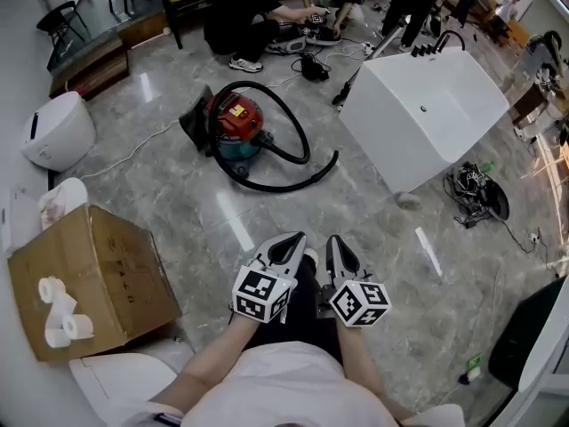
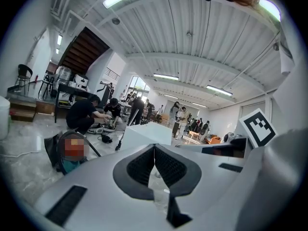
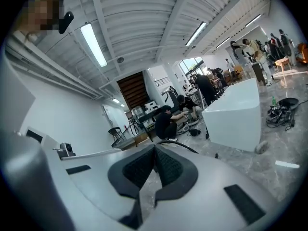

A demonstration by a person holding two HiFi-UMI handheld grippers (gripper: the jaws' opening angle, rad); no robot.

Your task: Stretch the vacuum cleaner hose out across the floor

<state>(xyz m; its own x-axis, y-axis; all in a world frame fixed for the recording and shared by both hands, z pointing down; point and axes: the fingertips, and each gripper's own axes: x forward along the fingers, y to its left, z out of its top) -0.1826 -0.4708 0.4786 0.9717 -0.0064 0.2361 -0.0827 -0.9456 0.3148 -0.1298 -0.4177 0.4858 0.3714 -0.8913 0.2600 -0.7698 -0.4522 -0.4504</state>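
**Head view, surfaces.** Floor (image 1: 178, 194): grey veined stone-look tiles, polished, throwing back streaks of light.

- **11 o'clock:** vacuum cleaner (image 1: 233, 118), a glossy red upper shell over a teal lower body, plastic by its look. Its hose (image 1: 298, 136) is black, matt and flexible.
- **2 o'clock:** tub (image 1: 427, 114), smooth white with a satin sheen.
- **8 o'clock:** box (image 1: 98, 274), brown matt cardboard. The paper rolls (image 1: 62, 314) at the same hour are soft white tissue.
- **10 o'clock:** rounded casing (image 1: 58, 132), smooth glossy white.
- **6 o'clock:** left gripper (image 1: 298, 238) and right gripper (image 1: 333, 240), matt pale-grey plastic shells. Their pads (image 2: 142, 167) are black, finely ribbed and rubber-like.

**Gripper views.** Ceiling (image 2: 192, 37): white-painted corrugated sheet.
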